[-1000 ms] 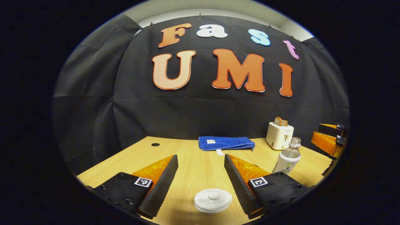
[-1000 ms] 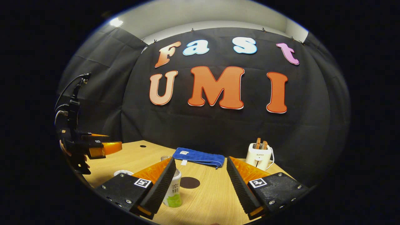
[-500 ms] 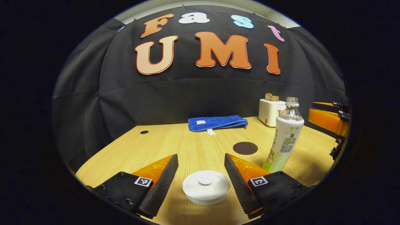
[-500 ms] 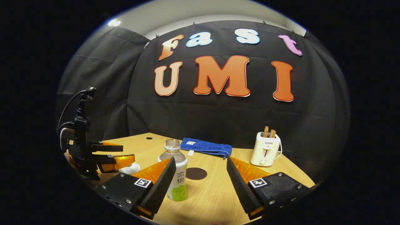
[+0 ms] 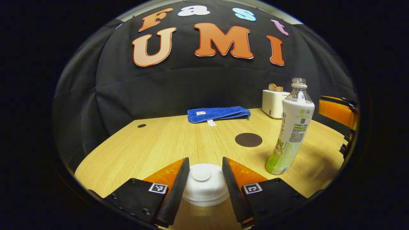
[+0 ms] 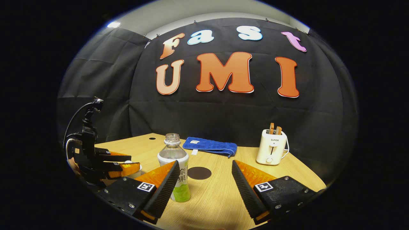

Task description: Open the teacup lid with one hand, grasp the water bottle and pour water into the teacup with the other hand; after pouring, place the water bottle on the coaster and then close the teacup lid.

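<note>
Left tongs now straddle the white lid, fingers narrowed from their wider spread half a second ago and close against its sides, though firm contact on both sides cannot be told; a second ago the lid lay lower between widely parted fingers. From the right gripper view the left tongs sit low at the table's near-left edge over the cup. Right tongs hang wide apart, holding nothing, with the bottle standing upright and uncapped just behind the left finger. In the left gripper view the bottle now looms taller and closer than before, and the right tongs show at the far right edge. Its label carries print too small to make out. Beyond it lies the dark round coaster, bare, then a folded blue towel near the wall, and a white toaster with two slices standing up in it.
</note>
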{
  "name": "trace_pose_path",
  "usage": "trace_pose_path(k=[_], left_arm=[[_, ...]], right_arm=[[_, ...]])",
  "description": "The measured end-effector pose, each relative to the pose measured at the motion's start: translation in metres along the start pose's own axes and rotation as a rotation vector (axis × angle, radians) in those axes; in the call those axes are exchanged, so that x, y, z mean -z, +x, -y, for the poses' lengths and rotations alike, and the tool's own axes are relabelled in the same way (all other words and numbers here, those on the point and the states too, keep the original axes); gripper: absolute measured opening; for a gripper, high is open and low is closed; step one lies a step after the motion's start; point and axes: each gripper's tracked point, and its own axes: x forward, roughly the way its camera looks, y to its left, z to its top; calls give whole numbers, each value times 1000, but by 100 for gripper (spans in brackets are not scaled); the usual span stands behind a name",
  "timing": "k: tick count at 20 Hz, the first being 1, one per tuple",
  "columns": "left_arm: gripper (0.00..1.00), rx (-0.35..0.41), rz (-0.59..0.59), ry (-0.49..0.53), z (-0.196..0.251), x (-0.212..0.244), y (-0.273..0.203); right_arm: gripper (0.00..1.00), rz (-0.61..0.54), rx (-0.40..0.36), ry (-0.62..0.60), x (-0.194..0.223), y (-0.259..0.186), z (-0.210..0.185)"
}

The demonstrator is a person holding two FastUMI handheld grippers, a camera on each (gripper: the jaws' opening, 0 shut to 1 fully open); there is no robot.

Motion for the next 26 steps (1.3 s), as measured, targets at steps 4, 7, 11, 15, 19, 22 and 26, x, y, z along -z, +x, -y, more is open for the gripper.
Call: trace_pose_path(k=[4, 7, 11, 15, 19, 22, 26], left_arm=[[57, -8, 9, 20, -2, -2, 2], [42, -15, 20, 9, -5, -5, 3], [35, -11, 26, 18, -5, -6, 2], [27, -44, 70, -5, -17, -19, -1], [27, -83, 130, -23, -34, -39, -10], [28, -141, 164, -29, -57, -50, -18], [27, -179, 174, -38, -75, -50, -25]], right_arm=[[98, -8, 4, 16, 4, -1, 4], [98, -5, 6, 14, 5, -1, 5], [98, -21, 4, 1, 11, 0, 3], [98, -32, -45, 9, 14, 0, -9], [98, -47, -93, 14, 18, 5, -25], [98, -75, -141, 15, 29, 12, -41], [98, -121, -167, 13, 46, 24, -56]])
